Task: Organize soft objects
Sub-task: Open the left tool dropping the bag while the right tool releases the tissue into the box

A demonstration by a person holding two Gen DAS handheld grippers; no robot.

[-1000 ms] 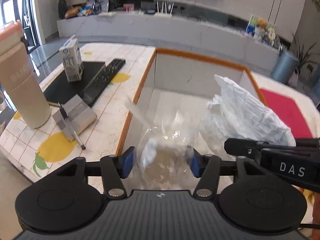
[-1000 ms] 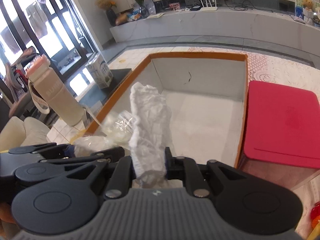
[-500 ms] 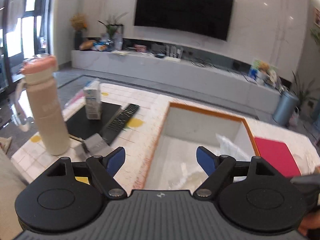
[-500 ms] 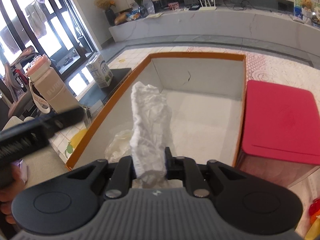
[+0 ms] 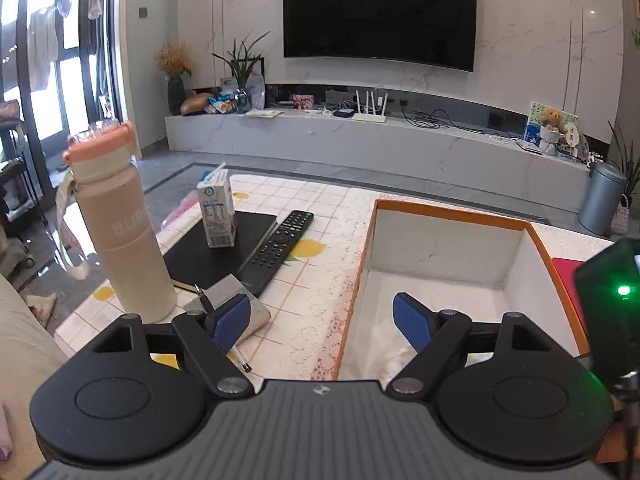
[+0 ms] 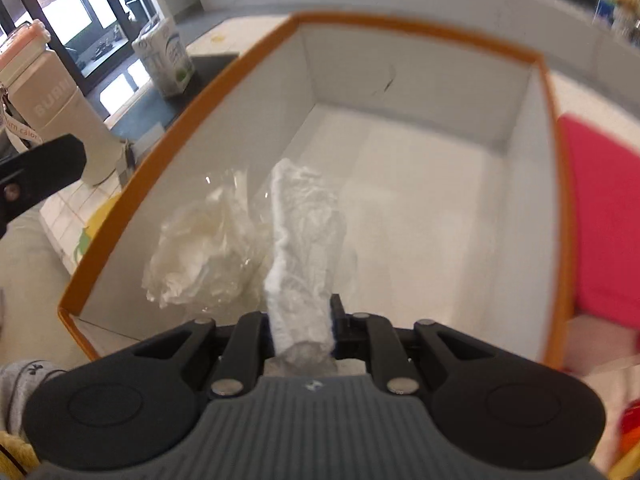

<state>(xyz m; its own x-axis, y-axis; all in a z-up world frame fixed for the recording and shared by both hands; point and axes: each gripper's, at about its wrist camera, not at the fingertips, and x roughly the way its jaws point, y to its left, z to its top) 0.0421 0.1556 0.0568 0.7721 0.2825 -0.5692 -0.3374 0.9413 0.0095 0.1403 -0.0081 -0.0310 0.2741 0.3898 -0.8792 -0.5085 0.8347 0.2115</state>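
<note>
The right gripper (image 6: 300, 324) pinches a crumpled white bag (image 6: 304, 256) tight between its jaws. It points down into the big box (image 6: 224, 80) with the orange rim, so the bag hangs over the near left part of the box floor. I think it holds on because the bag is not low enough to let go yet.

A clear plastic bag (image 6: 200, 248) lies inside the box, by the left wall near the front corner, right beside the white one. It is down flat on the floor of the box and nothing grips it.

The left gripper (image 5: 320, 320) has just been opening its jaws, and they stand wide apart with nothing between them. It sits over the left rim of the box, one blue pad over the table and one over the box. It looks like its job here is done and it gives the other gripper room.

On the table, left of the box, stand a tall bottle (image 5: 120, 232) and a milk carton (image 5: 216, 212), with a remote (image 5: 280, 240) beside them. They are hard things, so they stay out. A pink lid (image 6: 604, 216) lies by the right edge of the box
</note>
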